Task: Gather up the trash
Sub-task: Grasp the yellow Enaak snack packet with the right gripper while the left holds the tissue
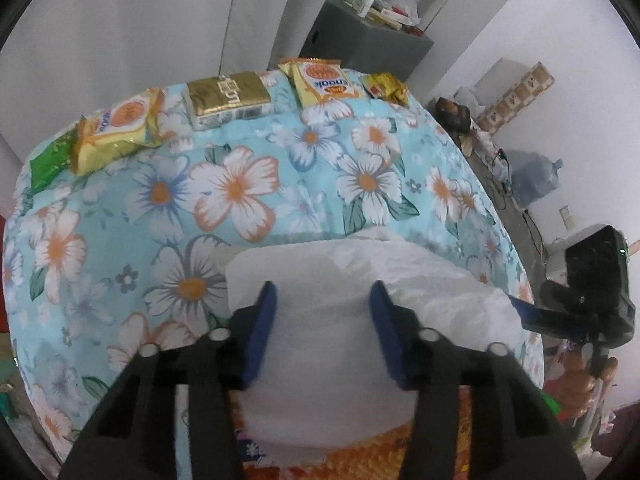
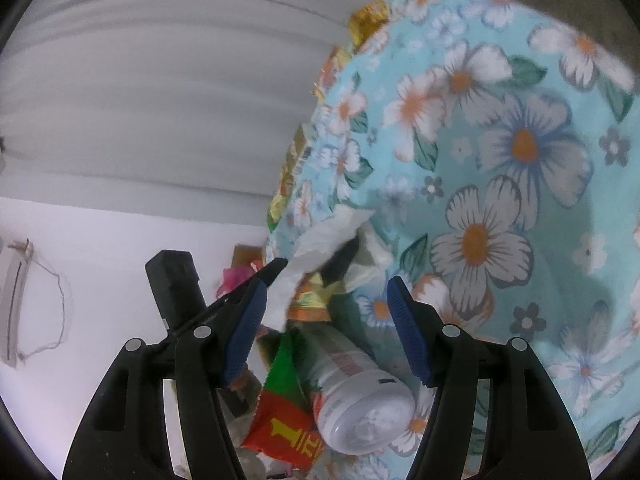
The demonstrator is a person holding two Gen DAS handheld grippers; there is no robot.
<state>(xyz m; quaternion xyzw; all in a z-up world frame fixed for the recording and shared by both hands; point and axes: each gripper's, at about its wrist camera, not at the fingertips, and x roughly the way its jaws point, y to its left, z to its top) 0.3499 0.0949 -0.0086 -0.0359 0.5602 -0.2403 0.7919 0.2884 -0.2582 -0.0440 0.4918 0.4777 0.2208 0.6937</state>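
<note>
In the left wrist view my left gripper (image 1: 323, 300) is open over a white plastic bag (image 1: 360, 300) at the near edge of a floral-covered table (image 1: 240, 200). Snack wrappers lie along the far edge: two yellow packets (image 1: 120, 124) (image 1: 320, 80), a gold box (image 1: 228, 98), a green wrapper (image 1: 48, 160) and a small yellow wrapper (image 1: 386, 86). My right gripper shows at the right (image 1: 524, 312). In the right wrist view my right gripper (image 2: 326, 300) is open above the bag's mouth, which holds a white plastic bottle (image 2: 356, 400), a red and green wrapper (image 2: 284, 412) and crumpled white paper (image 2: 320, 244).
A grey cabinet (image 1: 360, 36) with small items on top stands beyond the table. A blue water jug (image 1: 536, 176) and clutter sit along the right wall. The left gripper's black body (image 2: 176, 284) shows in the right wrist view.
</note>
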